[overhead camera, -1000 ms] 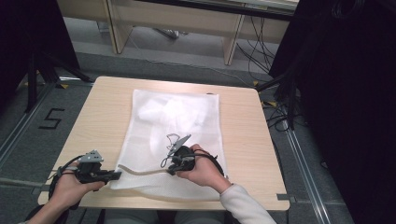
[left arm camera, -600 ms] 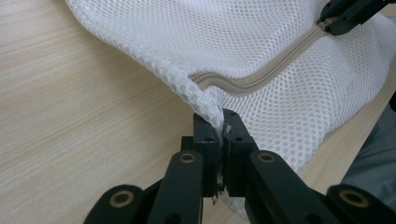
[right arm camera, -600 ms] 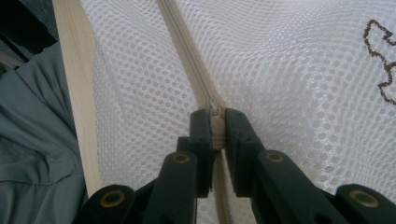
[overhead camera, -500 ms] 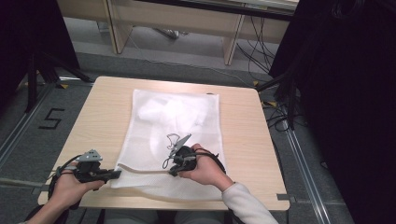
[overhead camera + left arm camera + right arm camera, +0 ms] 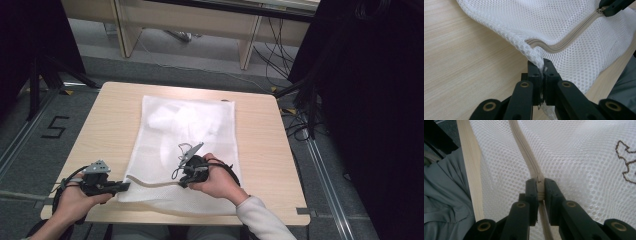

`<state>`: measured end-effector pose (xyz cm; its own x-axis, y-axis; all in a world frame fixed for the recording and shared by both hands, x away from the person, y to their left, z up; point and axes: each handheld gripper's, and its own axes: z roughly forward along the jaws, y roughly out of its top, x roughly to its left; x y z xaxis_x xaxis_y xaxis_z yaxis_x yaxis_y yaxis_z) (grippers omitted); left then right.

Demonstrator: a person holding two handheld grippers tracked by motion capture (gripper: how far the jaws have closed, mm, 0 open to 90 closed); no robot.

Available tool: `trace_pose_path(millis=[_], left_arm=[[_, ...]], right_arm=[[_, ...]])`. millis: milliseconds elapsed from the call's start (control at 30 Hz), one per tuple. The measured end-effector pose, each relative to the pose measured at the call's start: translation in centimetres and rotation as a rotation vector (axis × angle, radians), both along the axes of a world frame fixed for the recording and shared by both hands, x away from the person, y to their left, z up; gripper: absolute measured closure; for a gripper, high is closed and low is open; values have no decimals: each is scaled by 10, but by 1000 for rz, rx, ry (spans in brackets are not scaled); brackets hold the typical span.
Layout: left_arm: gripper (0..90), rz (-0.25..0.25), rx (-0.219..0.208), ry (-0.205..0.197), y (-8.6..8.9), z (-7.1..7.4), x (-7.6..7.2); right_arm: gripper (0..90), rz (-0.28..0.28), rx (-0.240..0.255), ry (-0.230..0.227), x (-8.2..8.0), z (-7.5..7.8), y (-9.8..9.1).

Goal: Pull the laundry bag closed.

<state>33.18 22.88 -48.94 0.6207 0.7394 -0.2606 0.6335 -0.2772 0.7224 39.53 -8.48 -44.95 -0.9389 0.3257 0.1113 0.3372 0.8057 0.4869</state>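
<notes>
Mesh laundry bag (image 5: 200, 135) mid-zip: left gripper (image 5: 542, 68) pinching corner, right gripper (image 5: 539, 185) clamped on zipper pull (image 5: 539, 179); next, slide pull away from corner.

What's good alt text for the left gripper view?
The left tool pinches the corner of a white mesh bag on a wooden table, jaws shut on the fabric. A beige zipper curves up to the right tool at top right.
</notes>
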Motion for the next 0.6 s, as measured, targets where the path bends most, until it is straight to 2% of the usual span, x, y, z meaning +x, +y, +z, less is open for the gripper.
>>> trace_pose_path(millis=[33,67,133,167,200,233,267,300,333,367,400,467,567,600], left_arm=[[863,-2,5,1,1,0,0],[865,-32,50,0,4,2,1],[867,-24,57,-2,6,2,1],[867,-8,27,4,5,1,0],[866,-4,6,4,3,0,0],[866,-27,33,7,4,1,0],[866,-10,16,13,1,0,0],[865,-44,52,13,4,2,0],[865,-27,33,14,3,2,0],[865,-6,12,9,1,1,-1],[865,-30,29,0,4,1,0],[865,-30,40,9,4,1,0],[865,-36,43,15,5,2,1],[865,-29,34,2,4,1,0]], right_arm=[[828,7,-15,-3,0,1,-1],[828,9,-35,-3,-1,2,-2],[829,-2,-76,-11,-1,1,-6],[829,5,-75,3,0,0,-9],[828,-17,-56,7,0,0,-12],[828,-24,-52,11,0,0,-13],[828,-13,-55,2,0,0,-14],[828,-11,-45,-4,0,-1,-15],[828,-30,-48,4,-1,0,-15],[828,-18,-41,5,0,0,-16],[828,-17,-38,2,0,0,-17],[827,-10,-32,5,0,-1,-18],[828,-15,-40,1,-1,-1,-19],[828,-13,-43,7,-1,-1,-20]])
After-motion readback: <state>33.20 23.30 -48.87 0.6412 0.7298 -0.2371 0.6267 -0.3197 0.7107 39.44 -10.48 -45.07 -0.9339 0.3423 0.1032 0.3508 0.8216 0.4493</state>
